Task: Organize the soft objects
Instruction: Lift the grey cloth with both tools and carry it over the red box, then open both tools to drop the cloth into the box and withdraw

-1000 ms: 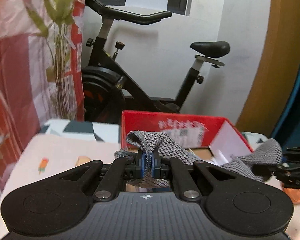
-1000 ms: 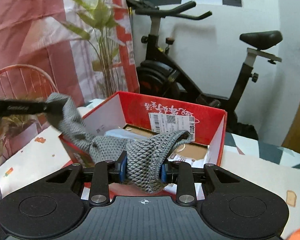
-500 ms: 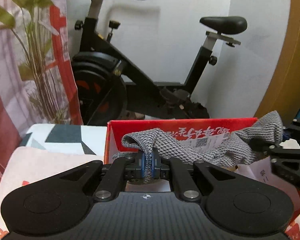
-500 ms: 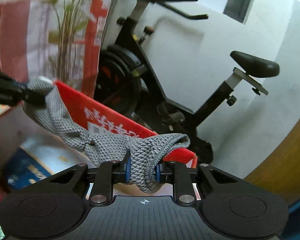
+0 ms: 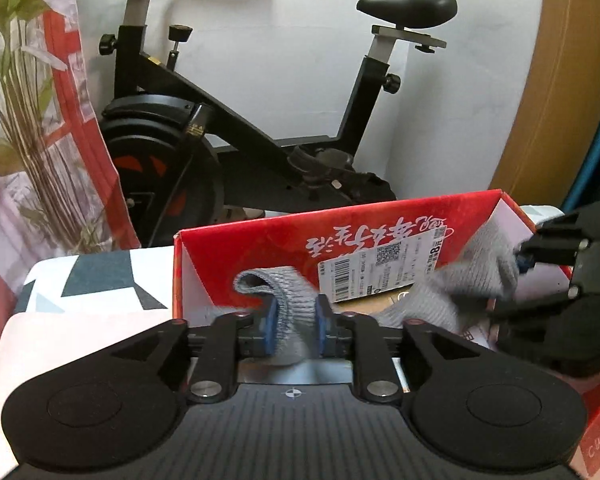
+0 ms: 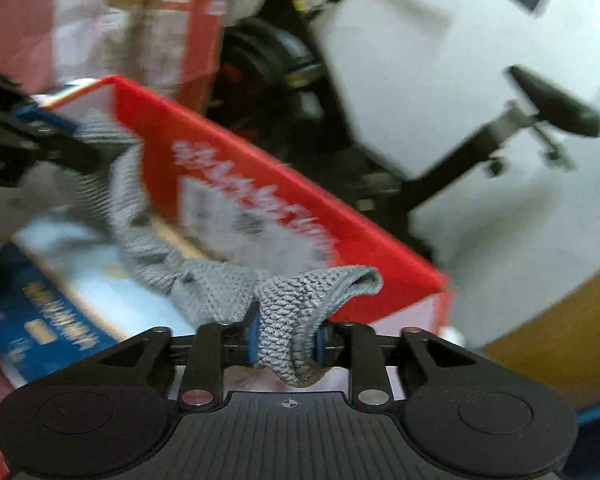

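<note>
Left claw parted — right claw clamped.

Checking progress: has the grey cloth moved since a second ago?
Yes. The grey cloth has dropped from above the red box rim to inside it.
</note>
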A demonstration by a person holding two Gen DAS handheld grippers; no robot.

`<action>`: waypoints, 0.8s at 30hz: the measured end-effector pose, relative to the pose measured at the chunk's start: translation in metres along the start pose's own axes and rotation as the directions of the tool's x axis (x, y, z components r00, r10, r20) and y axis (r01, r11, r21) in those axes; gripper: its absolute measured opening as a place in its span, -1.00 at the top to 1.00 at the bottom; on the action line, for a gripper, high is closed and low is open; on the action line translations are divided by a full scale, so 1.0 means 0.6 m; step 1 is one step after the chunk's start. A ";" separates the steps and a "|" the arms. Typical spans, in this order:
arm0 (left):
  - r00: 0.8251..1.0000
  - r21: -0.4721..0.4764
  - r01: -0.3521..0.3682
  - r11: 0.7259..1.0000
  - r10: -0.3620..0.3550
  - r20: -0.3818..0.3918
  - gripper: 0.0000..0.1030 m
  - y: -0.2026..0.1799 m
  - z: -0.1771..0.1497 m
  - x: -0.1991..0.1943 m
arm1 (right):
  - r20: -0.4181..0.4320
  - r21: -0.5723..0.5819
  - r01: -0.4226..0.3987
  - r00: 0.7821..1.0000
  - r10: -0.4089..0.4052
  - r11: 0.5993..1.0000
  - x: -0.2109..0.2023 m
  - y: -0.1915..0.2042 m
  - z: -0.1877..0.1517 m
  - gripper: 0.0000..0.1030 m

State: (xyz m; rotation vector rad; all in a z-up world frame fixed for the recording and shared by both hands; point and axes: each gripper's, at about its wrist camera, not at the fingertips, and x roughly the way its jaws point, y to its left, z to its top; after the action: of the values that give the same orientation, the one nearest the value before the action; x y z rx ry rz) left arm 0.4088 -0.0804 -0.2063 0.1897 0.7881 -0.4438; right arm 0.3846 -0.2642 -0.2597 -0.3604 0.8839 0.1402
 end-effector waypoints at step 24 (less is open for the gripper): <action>0.984 0.010 -0.018 1.000 0.016 0.176 -0.83 -0.049 -0.058 -0.200 | 0.376 0.302 -0.102 0.927 -0.020 0.948 -0.256 -0.048 -0.108 -0.99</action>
State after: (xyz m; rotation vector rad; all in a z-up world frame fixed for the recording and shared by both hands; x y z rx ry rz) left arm 0.2987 -0.0577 -0.1443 0.1652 0.6101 -0.4431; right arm 0.2482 -0.3102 -0.1707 -0.0081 0.5207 0.0988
